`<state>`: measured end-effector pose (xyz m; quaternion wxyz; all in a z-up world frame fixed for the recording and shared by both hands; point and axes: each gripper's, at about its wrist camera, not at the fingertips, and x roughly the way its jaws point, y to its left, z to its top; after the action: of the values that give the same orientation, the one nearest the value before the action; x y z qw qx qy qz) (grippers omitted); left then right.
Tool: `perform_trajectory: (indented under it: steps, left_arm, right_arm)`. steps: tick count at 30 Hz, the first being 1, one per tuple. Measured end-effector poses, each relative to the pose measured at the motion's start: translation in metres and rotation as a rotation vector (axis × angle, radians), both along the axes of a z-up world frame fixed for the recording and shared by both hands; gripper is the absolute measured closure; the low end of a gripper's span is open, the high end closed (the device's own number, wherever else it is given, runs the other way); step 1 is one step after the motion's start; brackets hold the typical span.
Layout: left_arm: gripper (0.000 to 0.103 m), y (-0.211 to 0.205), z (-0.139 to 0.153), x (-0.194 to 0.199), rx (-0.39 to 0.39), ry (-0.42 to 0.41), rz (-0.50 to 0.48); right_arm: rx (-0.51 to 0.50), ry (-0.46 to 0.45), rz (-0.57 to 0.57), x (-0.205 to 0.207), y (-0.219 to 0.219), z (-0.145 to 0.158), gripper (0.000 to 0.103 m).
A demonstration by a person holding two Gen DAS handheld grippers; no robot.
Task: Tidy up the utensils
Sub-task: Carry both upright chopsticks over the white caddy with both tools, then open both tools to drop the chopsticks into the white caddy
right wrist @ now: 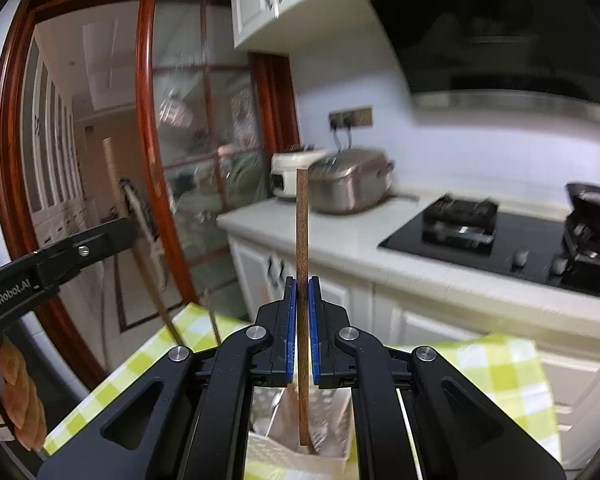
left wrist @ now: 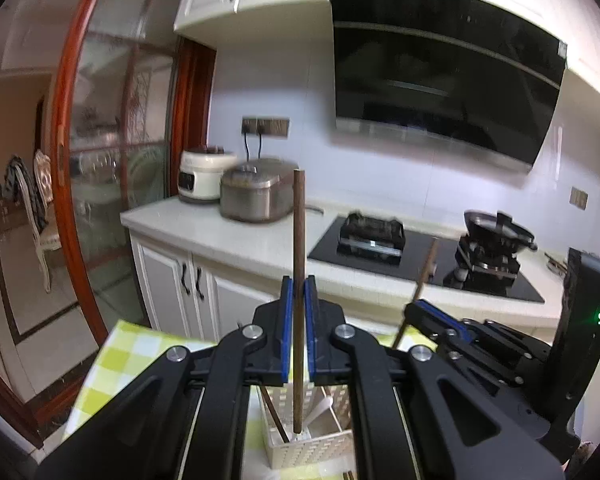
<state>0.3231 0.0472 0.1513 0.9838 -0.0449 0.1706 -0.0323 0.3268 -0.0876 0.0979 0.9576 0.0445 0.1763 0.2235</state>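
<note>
My left gripper (left wrist: 299,292) is shut on a dark brown chopstick (left wrist: 299,240) held upright, its lower end over a white slotted utensil basket (left wrist: 300,446). The basket holds another chopstick (left wrist: 274,414) and a white spoon (left wrist: 320,408). My right gripper (right wrist: 302,292) is shut on a lighter brown chopstick (right wrist: 302,232), also upright, its lower end inside the same basket (right wrist: 296,454). The right gripper also shows in the left wrist view (left wrist: 432,312), to the right, with its chopstick (left wrist: 420,280) tilted. The left gripper's body (right wrist: 52,264) shows at the left of the right wrist view.
The basket stands on a green-and-white checked tablecloth (left wrist: 116,360). Beyond are white kitchen cabinets (left wrist: 180,280), a worktop with two rice cookers (left wrist: 256,192), a black hob (left wrist: 420,252) with a pan (left wrist: 496,228), and a red-framed glass door (left wrist: 112,160) on the left.
</note>
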Motion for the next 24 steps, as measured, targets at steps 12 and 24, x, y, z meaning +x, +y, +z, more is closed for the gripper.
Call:
perform_trajectory:
  steps: [12,24]
  left_arm:
    - [0.097,0.013,-0.072,0.036,-0.029,0.221,-0.018]
    - [0.022,0.055,-0.085,-0.032,-0.113,0.102,0.136]
  right_arm:
    - [-0.105,0.161,0.062,0.026,0.031,-0.052,0.096]
    - [-0.029,0.153,0.057,-0.010,0.000,-0.058,0.057]
